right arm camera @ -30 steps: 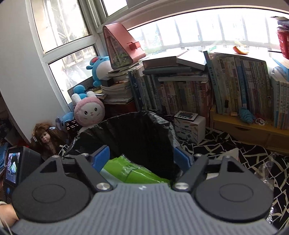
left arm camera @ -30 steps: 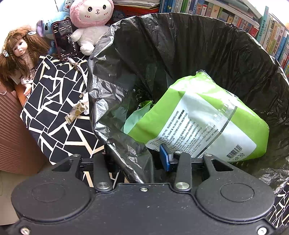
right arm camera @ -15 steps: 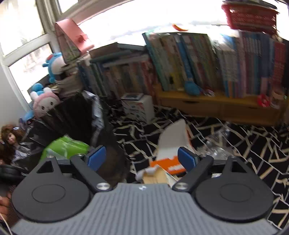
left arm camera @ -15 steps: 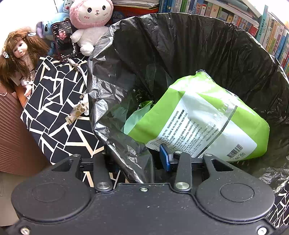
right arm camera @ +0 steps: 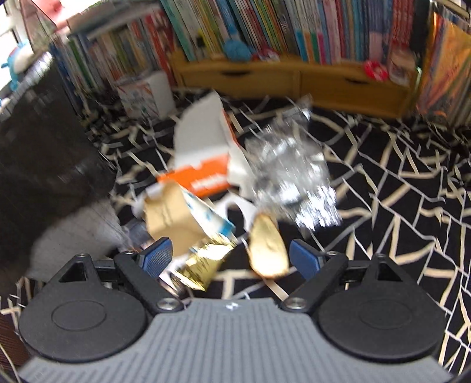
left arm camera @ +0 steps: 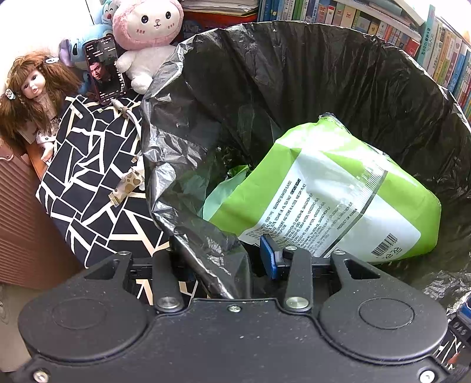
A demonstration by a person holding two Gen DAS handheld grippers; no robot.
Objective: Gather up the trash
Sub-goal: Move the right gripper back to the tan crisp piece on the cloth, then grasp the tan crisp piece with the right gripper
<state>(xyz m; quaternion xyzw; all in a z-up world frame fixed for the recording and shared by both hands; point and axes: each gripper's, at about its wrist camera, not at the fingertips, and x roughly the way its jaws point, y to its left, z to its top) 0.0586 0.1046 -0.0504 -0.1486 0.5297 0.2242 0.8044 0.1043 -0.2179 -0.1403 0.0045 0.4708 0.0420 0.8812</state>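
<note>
A bin lined with a black trash bag (left arm camera: 338, 73) fills the left wrist view, and a green and white snack packet (left arm camera: 332, 191) lies inside it. My left gripper (left arm camera: 223, 259) is shut on the near rim of the bag. In the blurred right wrist view my right gripper (right arm camera: 231, 259) is open just above a heap of trash on the black patterned cloth (right arm camera: 397, 182): a white and orange carton (right arm camera: 203, 147), crumpled clear plastic (right arm camera: 291, 173), a torn brown and white box (right arm camera: 173, 215), a gold foil wrapper (right arm camera: 206, 265) and a yellowish scrap (right arm camera: 268, 250). The bin's dark side (right arm camera: 38, 141) stands at left.
A doll (left arm camera: 32, 91), a phone (left arm camera: 106, 70) and a pink plush toy (left arm camera: 147, 32) sit left of the bin. Rows of books (right arm camera: 265, 26) and a low wooden shelf (right arm camera: 294, 76) stand behind the trash heap, with a small white box (right arm camera: 144, 94) near the bin.
My right gripper has swung away from the bin, rightwards and down, to just above the trash heap on the cloth. The left gripper has kept still on the bag rim.
</note>
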